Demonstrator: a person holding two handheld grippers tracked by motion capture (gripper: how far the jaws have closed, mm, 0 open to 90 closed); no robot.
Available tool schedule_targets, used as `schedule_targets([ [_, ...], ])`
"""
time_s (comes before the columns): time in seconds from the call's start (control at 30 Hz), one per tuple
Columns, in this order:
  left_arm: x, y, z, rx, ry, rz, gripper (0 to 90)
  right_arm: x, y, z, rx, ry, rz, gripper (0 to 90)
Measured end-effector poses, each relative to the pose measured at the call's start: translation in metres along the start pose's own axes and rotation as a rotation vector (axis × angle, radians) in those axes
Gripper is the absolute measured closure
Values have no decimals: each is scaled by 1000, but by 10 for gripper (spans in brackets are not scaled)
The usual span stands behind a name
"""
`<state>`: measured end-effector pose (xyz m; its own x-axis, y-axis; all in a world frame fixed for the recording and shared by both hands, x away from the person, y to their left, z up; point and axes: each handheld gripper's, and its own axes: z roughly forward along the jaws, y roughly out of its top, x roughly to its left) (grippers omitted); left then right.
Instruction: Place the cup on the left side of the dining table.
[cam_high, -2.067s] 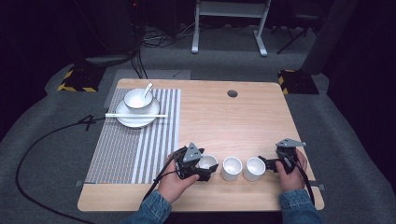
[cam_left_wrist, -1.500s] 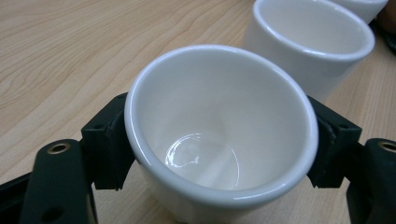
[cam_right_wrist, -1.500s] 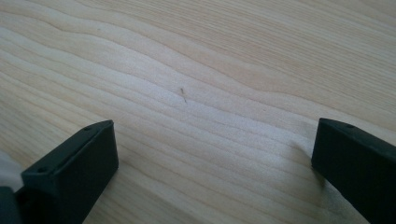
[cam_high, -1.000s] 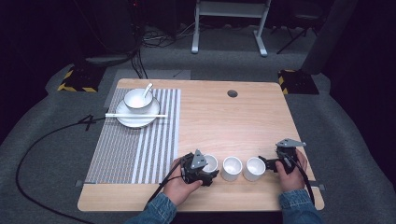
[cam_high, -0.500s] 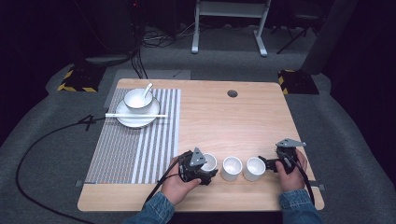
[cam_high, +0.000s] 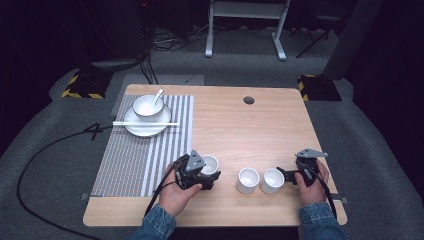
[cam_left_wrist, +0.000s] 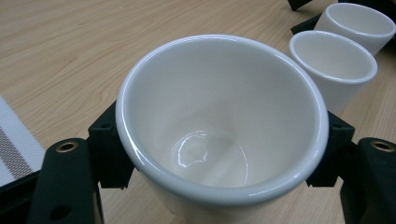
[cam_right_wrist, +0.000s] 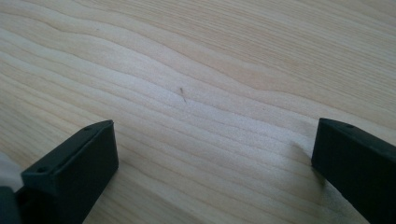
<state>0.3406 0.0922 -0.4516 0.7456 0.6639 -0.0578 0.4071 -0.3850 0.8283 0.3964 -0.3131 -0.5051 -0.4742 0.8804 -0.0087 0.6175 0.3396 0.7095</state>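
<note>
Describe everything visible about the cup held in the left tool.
The cup is a small, glossy white, handleless piece that looks ceramic, with a rounded rim and tapering walls. It is empty, a light glare on its bottom. It stands upright, the left tool shut on it, black jaws pressing opposite sides below the rim. It sits over the wooden table, beside the striped placemat, left of two similar cups.

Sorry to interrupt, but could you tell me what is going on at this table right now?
A person works two handheld tools over a wooden table. The left tool is shut on a white cup. The right tool is open beside two more white cups. A bowl on a plate sits on the striped mat.
</note>
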Motion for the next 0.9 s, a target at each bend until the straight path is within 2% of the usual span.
schedule_targets([
  [0.17,6,4,-9,-5,28,-5,272,0,0,0,0,0,0,3],
  [0.27,10,9,-17,-18,35,-24,272,0,0,0,0,0,0,3],
  [0.5,27,16,-34,-36,91,-50,272,0,0,0,1,1,-1,3],
  [0.53,34,17,-37,-38,115,-55,272,0,0,0,1,1,-1,3],
  [0.57,34,17,-37,-38,115,-55,272,0,0,0,1,1,-1,3],
  [0.63,43,18,-42,-43,139,-59,272,0,0,0,1,1,-1,3],
  [0.7,53,18,-45,-55,162,-78,272,0,0,0,1,1,-1,3],
  [0.8,71,17,-51,-62,225,-109,272,0,0,0,1,1,-2,3],
  [0.87,75,16,-51,-66,238,-114,272,0,0,0,1,1,-1,3],
  [0.9,81,15,-53,-70,260,-135,272,0,0,0,1,1,-1,3],
])
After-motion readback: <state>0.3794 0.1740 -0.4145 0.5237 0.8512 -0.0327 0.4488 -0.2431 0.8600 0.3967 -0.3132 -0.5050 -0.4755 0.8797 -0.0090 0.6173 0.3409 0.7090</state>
